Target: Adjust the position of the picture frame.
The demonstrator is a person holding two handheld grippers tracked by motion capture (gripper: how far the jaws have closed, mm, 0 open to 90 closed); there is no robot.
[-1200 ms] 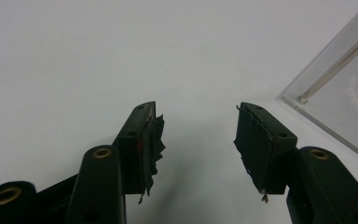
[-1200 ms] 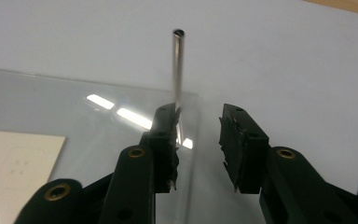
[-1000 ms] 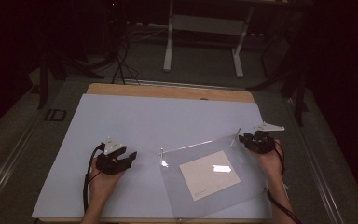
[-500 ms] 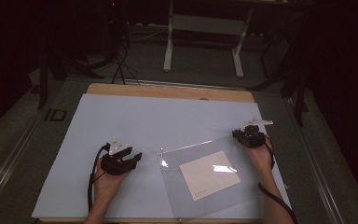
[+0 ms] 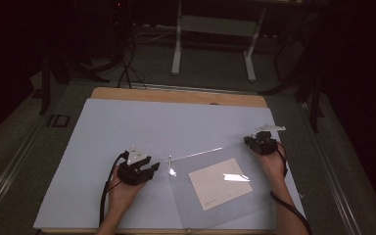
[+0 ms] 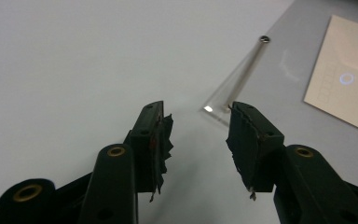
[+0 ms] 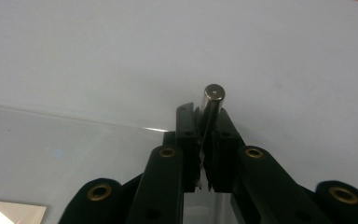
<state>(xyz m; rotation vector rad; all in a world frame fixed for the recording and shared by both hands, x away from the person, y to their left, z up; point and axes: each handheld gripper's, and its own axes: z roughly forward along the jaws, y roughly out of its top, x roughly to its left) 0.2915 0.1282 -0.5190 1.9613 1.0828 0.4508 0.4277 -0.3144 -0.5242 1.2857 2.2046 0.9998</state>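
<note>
No writing can be read on anything here; the faint grid on the one cream card [image 5: 220, 183] is too small to make out. That card lies flat under one clear plastic sheet [image 5: 235, 210] on the right half of the white desk [image 5: 176, 122]. Two small metal studs show on the sheet's far edge. The right tool [image 7: 206, 123] is clamped on the corner stud [image 7: 213, 95]. The left tool [image 6: 196, 133] has its jaws apart, with nothing between them, just beside the sheet's near-left corner, near the other stud [image 6: 264, 39].
</note>
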